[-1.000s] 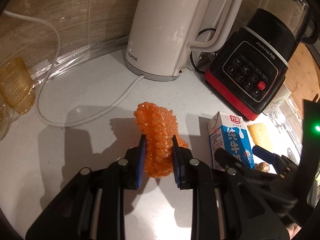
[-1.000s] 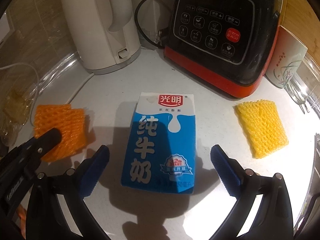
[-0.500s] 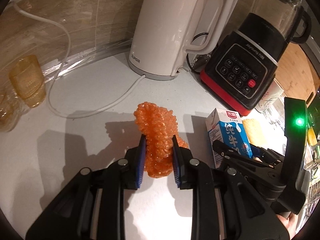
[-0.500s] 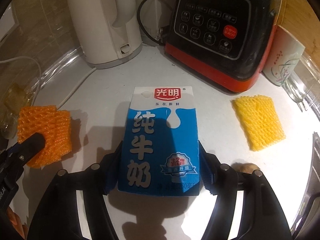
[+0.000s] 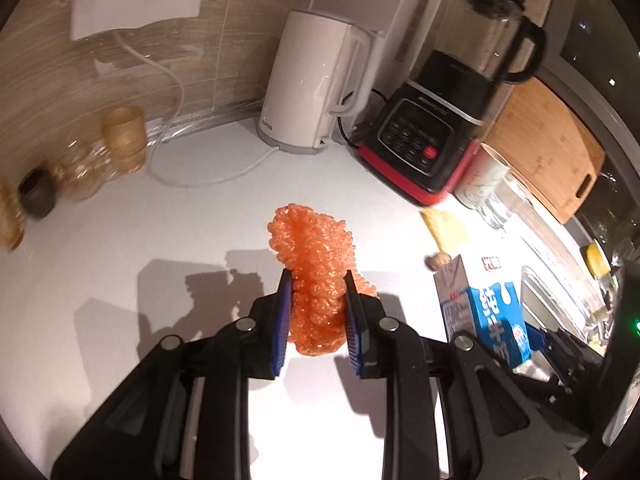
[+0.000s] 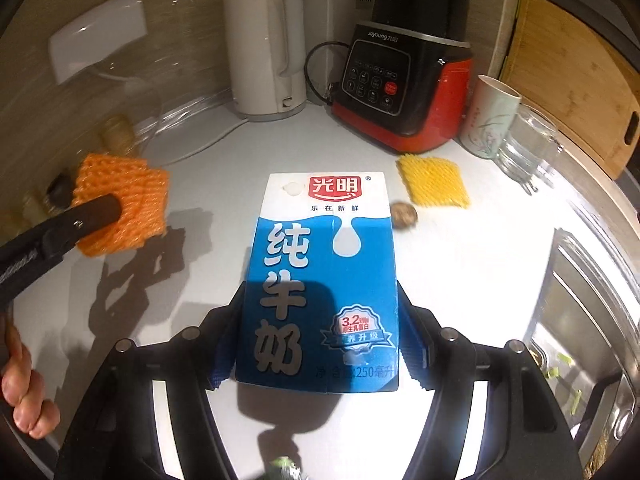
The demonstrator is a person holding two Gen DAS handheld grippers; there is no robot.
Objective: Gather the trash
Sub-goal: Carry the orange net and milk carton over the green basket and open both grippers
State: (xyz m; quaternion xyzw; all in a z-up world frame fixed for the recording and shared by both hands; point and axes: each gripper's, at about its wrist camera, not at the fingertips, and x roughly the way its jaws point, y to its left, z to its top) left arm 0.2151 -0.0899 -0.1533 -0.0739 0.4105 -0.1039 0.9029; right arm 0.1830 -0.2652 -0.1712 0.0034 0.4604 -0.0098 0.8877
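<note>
Trash was in both grippers, raised clear of the white counter (image 5: 120,260). Between the blue pads of the left gripper (image 5: 316,312) sat a crumpled orange foam net (image 5: 316,264), squeezed at its lower half with its top bulging out above the fingertips; its shadow fell on the counter below and to the left. In the right wrist view the same net (image 6: 124,200) appeared as a flat orange pad pinched at the end of the left gripper's black finger (image 6: 92,216), with a person's fingers (image 6: 24,392) at the lower left edge.

The right gripper (image 6: 320,336) was clamped on a blue and white milk carton (image 6: 320,280), its pads pressed against the 2 narrow sides of the lower half; the jaws had just been closing onto it. The carton (image 5: 488,312) also showed at the right of the left wrist view, tilted.

On the counter, a yellow foam net (image 6: 434,180) lay flat near the back right, just in front of a red and black blender (image 6: 400,88), and a small brown lump (image 6: 404,214) lay beside the net's front corner. A white kettle (image 6: 266,52) stood at the back edge by the wall, left of the blender. A paper cup (image 6: 488,116) and a clear glass (image 6: 528,148) stood right of the blender, with a wooden cutting board (image 6: 572,80) leaning behind them. Amber glasses (image 5: 124,136) stood at the counter's left edge.
</note>
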